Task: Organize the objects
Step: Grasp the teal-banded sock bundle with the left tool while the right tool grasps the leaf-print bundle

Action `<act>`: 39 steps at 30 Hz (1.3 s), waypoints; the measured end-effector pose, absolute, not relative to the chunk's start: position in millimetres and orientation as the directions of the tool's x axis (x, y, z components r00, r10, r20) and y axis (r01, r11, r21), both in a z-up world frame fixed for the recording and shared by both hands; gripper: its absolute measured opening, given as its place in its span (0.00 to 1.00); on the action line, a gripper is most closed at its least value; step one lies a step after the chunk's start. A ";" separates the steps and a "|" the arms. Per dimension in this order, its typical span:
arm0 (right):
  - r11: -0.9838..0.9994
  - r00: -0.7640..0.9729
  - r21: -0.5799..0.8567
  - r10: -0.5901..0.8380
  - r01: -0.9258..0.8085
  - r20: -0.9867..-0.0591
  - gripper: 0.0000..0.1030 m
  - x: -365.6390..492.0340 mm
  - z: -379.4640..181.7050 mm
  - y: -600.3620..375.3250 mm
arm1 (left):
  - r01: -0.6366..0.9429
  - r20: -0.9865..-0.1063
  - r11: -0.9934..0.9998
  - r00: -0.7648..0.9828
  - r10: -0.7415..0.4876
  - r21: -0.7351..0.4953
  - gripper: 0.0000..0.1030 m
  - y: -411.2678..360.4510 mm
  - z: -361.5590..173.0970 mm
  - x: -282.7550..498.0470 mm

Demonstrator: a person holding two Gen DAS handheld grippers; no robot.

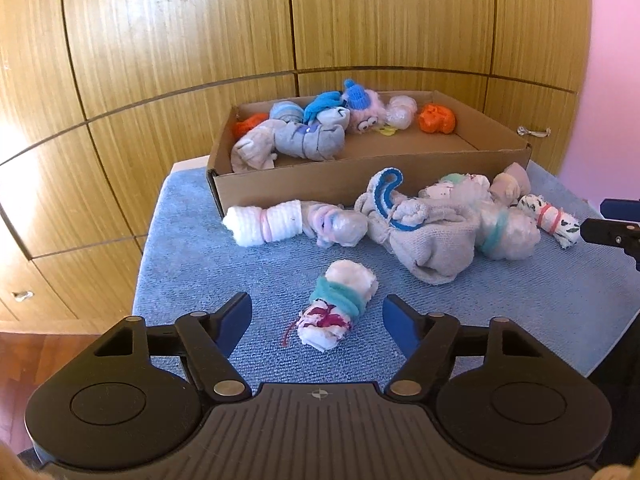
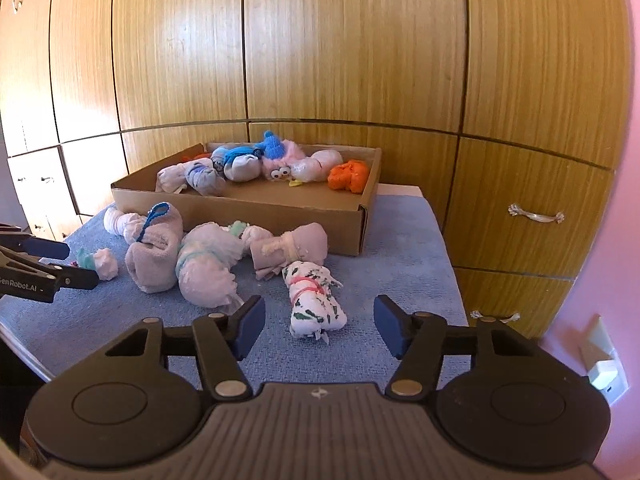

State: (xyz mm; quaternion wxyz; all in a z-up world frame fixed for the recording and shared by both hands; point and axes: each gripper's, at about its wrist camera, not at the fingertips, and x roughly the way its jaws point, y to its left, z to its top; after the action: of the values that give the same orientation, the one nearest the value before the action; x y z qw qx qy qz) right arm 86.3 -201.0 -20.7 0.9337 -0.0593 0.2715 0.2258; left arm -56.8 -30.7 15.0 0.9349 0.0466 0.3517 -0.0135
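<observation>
Blue terry towel (image 1: 208, 264) covers the table, wooden wardrobe doors (image 2: 352, 40) behind, cardboard box (image 2: 248, 208) at its back edge. Left gripper (image 1: 316, 322) gapes around a teal-banded white sock roll (image 1: 340, 308); right gripper (image 2: 320, 326) gapes around a green-spotted one (image 2: 314, 300), neither touching.

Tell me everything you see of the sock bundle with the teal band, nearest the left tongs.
The teal-banded sock bundle is a small roll of white, soft-looking fabric with a magenta pattern, a teal band wrapped around its middle. It lies alone on the blue towel, between the open left tongs, touching neither pad.
</observation>
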 end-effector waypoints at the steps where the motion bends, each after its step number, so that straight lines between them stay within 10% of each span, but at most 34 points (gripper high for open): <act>1: 0.890 0.748 0.014 0.392 -0.457 -0.535 0.54 88.4 -21.7 -200.4 | 0.058 -0.658 0.995 0.753 0.007 0.077 0.75 -30.8 14.6 -55.8; 18: 0.876 0.725 -0.019 0.386 -0.481 -0.570 0.44 108.8 -34.9 -182.5 | 0.066 -0.659 0.995 0.752 -0.005 0.068 0.77 -22.7 2.5 -43.9; 28: 0.878 0.709 -0.002 0.385 -0.478 -0.590 0.36 113.6 -41.1 -182.3 | 0.122 -0.652 0.992 0.753 -0.084 0.014 0.43 -27.0 0.9 -46.3; 39: 0.878 0.706 0.033 0.405 -0.477 -0.582 0.28 109.6 -36.9 -187.0 | 0.104 -0.649 0.994 0.755 -0.095 -0.024 0.38 -19.8 9.9 -52.0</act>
State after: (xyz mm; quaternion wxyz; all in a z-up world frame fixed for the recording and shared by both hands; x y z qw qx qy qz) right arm 109.6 -187.0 -36.9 0.9215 -0.0599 0.3000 0.2393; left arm -52.0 -19.8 9.9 0.9367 0.0071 0.3461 -0.0532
